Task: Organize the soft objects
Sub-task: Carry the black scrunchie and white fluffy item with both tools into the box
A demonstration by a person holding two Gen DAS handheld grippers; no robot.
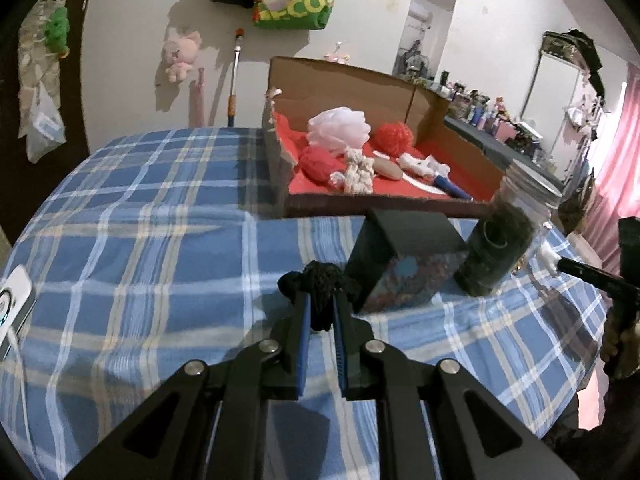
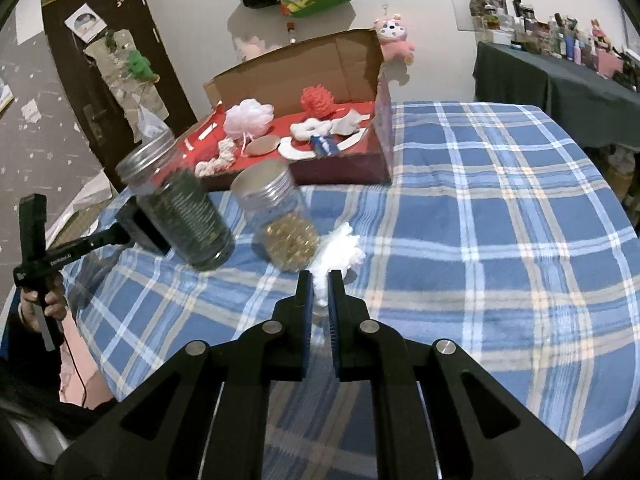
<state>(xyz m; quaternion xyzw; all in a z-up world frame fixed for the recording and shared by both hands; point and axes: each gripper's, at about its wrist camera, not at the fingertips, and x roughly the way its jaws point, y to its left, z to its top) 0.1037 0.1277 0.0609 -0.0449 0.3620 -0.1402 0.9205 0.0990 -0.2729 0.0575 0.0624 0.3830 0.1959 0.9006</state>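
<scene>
My left gripper [image 1: 320, 300] is shut on a black yarn ball [image 1: 320, 286] and holds it just above the blue plaid cloth [image 1: 140, 240]. My right gripper [image 2: 320, 280] is shut on a white fluffy soft object [image 2: 338, 250] close to the cloth. An open cardboard box with a red lining [image 1: 436, 152] stands behind; it holds a white pompom [image 1: 340, 128], red yarn balls [image 1: 394, 138], a knotted rope [image 1: 358, 172] and other soft items. The box also shows in the right wrist view [image 2: 340, 164].
A dark box [image 1: 400, 260] and a jar of dark material [image 1: 500, 248] stand just past my left gripper. In the right wrist view that dark jar [image 2: 180, 208] and a jar with gold pieces [image 2: 280, 220] stand left of the white object. A white device [image 1: 12, 308] lies at the left edge.
</scene>
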